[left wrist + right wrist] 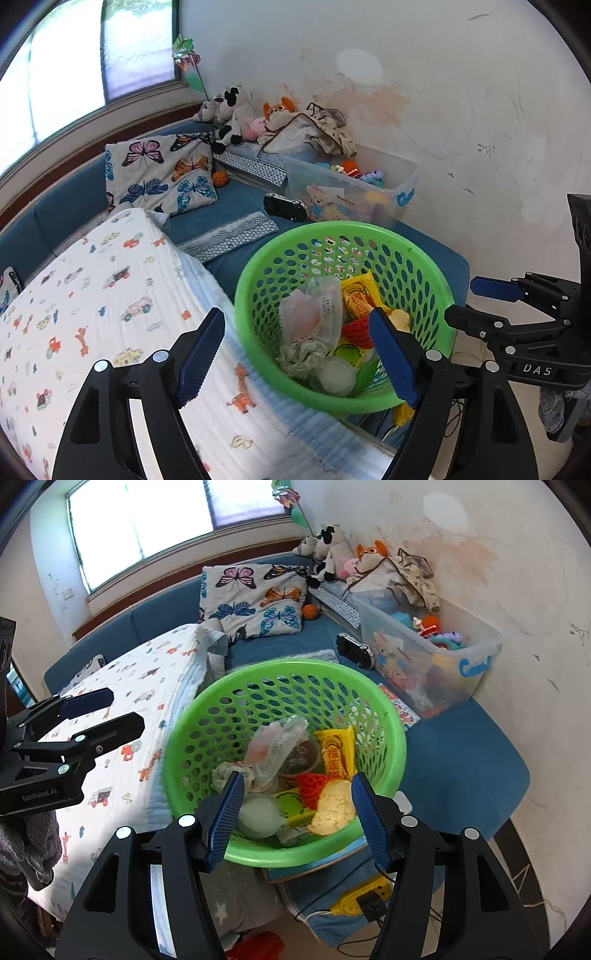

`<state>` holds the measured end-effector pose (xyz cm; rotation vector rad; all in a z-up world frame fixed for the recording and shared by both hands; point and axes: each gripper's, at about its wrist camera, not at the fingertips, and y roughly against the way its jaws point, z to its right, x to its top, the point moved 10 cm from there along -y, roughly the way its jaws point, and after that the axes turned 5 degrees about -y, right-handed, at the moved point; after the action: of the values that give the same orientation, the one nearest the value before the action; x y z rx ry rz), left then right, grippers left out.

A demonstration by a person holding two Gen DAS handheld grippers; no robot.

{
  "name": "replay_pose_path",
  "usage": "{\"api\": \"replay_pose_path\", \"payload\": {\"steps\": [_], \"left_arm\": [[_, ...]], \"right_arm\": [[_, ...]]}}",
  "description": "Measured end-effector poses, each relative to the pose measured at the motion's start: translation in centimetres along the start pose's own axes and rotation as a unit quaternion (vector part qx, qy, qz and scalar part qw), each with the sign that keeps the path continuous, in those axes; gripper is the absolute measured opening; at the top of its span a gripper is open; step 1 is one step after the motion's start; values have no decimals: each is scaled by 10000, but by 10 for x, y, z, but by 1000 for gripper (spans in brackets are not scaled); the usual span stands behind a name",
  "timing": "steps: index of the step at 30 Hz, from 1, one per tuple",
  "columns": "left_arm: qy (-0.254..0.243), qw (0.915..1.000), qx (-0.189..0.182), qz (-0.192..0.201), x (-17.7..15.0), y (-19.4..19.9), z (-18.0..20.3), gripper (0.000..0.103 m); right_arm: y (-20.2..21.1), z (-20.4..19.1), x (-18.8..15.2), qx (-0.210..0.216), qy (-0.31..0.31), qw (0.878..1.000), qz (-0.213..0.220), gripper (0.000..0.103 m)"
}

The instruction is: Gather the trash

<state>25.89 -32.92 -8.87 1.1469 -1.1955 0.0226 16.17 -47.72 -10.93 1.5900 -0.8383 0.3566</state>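
Note:
A green perforated basket [258, 266] [184, 731] stands tilted at the edge of the blue sofa, against the printed quilt. Inside it lie a clear plastic bag [314, 310] [275, 744], a yellow wrapper [358, 295] [336, 751], a red net [310, 784], a crumpled tissue [299, 356] [227, 771], a white lid [336, 376] [258, 816] and a pale round cracker [334, 806]. My left gripper [297, 354] [110, 712] is open, one finger over the quilt, the other over the basket, nothing between the pads. My right gripper [298, 816] [476, 302] hangs open above the basket's near rim, gripping nothing.
Behind the basket sit a clear toy bin [402, 184] [476, 653], a black gadget [284, 207], a butterfly pillow [162, 170] and stuffed toys [229, 110]. The printed quilt [92, 295] lies left. A stained wall [480, 129] is at the right. A yellow power strip [364, 899] lies on the floor.

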Motion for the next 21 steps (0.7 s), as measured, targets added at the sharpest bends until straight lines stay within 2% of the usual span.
{"api": "replay_pose_path", "payload": {"steps": [2, 4, 8, 13, 21], "left_arm": [[31, 10000, 40, 28, -2, 6, -5, 79], [69, 9999, 82, 58, -4, 12, -10, 81], [182, 9996, 199, 108, -10, 25, -22, 84], [374, 9986, 347, 157, -22, 41, -43, 88], [645, 9957, 630, 219, -46, 68, -77, 93]], "right_arm": [[2, -5, -1, 35, 1, 10000, 18, 63], [3, -10, -1, 51, 6, 10000, 27, 70], [7, -24, -3, 95, 87, 9999, 60, 72], [13, -43, -6, 163, 198, 9996, 119, 83], [17, -74, -17, 228, 382, 9989, 134, 90]]}}
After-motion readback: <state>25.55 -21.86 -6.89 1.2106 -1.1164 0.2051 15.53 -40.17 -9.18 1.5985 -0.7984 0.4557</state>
